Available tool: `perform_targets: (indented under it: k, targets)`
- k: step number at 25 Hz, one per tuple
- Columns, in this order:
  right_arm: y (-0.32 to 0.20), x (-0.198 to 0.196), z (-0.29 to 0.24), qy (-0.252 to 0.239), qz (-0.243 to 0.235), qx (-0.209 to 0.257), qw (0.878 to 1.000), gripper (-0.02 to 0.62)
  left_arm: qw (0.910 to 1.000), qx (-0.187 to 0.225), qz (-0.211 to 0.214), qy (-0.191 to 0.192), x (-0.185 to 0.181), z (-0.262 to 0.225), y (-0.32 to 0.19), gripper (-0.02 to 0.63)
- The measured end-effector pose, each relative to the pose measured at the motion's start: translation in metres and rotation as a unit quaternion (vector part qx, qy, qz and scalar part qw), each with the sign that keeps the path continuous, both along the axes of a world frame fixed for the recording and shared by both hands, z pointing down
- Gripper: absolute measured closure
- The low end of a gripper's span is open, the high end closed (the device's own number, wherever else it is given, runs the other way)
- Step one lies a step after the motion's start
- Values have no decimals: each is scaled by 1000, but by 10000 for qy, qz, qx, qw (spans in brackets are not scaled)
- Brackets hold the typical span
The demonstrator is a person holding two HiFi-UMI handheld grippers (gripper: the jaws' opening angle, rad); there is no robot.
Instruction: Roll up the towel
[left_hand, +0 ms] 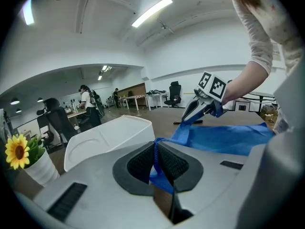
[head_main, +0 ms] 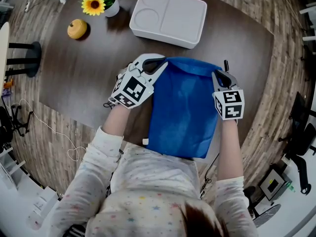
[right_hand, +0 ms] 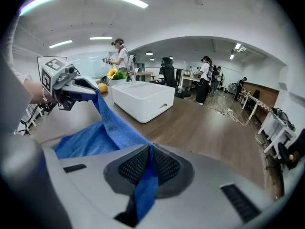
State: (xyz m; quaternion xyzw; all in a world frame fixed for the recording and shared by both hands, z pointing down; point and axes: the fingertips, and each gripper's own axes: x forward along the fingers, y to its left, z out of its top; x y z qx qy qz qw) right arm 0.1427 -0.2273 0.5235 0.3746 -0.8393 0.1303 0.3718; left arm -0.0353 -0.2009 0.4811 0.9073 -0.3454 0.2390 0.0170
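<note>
Towel [head_main: 185,107], blue, lies lengthwise on the brown table [head_main: 79,78], in its right half as the head view shows it, with its near end reaching the table's near edge in front of the person. A small white tag [head_main: 145,141] shows at the towel's near left corner. The far edge of the towel is lifted off the table surface and stretched between the two grippers. Left gripper [head_main: 157,63] is clamped on the far left corner: its own view shows both dark pads pressed together with a thin fold of blue cloth pinched between them. Right gripper [head_main: 219,75] is clamped on the far right corner in the same way, jaws narrow, with a strip of cloth running between the pads and hanging below them. Both grippers point forward and downward, with the cloth sloping from them down to the part that rests flat. A white compartment tray [head_main: 168,16] stands beyond the towel near the far edge of the table, apart from the cloth. A potted sunflower [head_main: 98,4] stands at the far left corner, with a small orange pumpkin-like object [head_main: 77,28] just beside it toward the left edge. A dark pen-like item [head_main: 226,63] lies just beyond the right gripper; its exact nature cannot be determined.
</note>
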Motion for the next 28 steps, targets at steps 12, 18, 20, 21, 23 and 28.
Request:
perform_targets:
  k: [12,18,20,21,23,28]
  targets:
    - [-53,31,-98,-423,-72,1104,9930,571,9990,373,-233,-73,-12,-45,-45,578]
    - [6,34,-89,-525,-510,1052,9918,571,9994,196,269,-73,-4,-30,0,578]
    - [29,38,-86,-614,-595,1007,9912,571,9991,173,388,-35,-1,-28,18,578]
    - [41,41,-84,-662,-622,989,9909,571,9989,164,430,-13,0,-27,28,578]
    - [61,46,-79,-740,-677,952,9904,571,9987,145,498,15,3,-25,46,578]
    - [97,57,-58,-749,-776,793,9910,571,9985,-19,554,-35,10,-8,85,578]
